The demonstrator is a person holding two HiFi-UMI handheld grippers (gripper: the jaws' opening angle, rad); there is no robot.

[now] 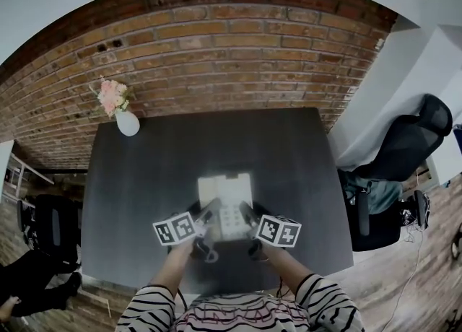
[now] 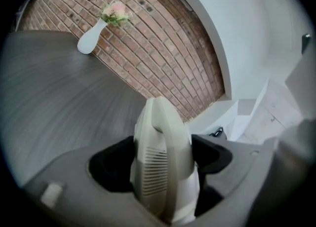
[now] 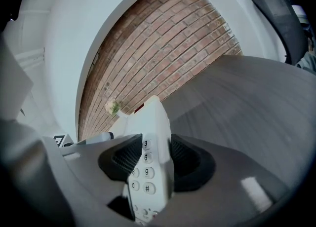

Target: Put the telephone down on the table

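with left gripper (image 1: 207, 216) and right gripper (image 1: 249, 215) clamped on opposite sides of phone (image 1: 227, 201), holding it aloft, table (image 1: 137, 179) below and ahead. probably mid-carry; next, lower level, seat base flat, then unclamp.

The dark grey tabletop (image 1: 137, 193) has its far edge against a brick wall (image 1: 216, 49); at its far left corner stands a white vase (image 1: 127, 123) holding pink flowers (image 1: 113, 97), upright, close to that edge

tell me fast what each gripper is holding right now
left gripper: closed on the telephone, at its left side
right gripper: closed on the same telephone, at its keypad side
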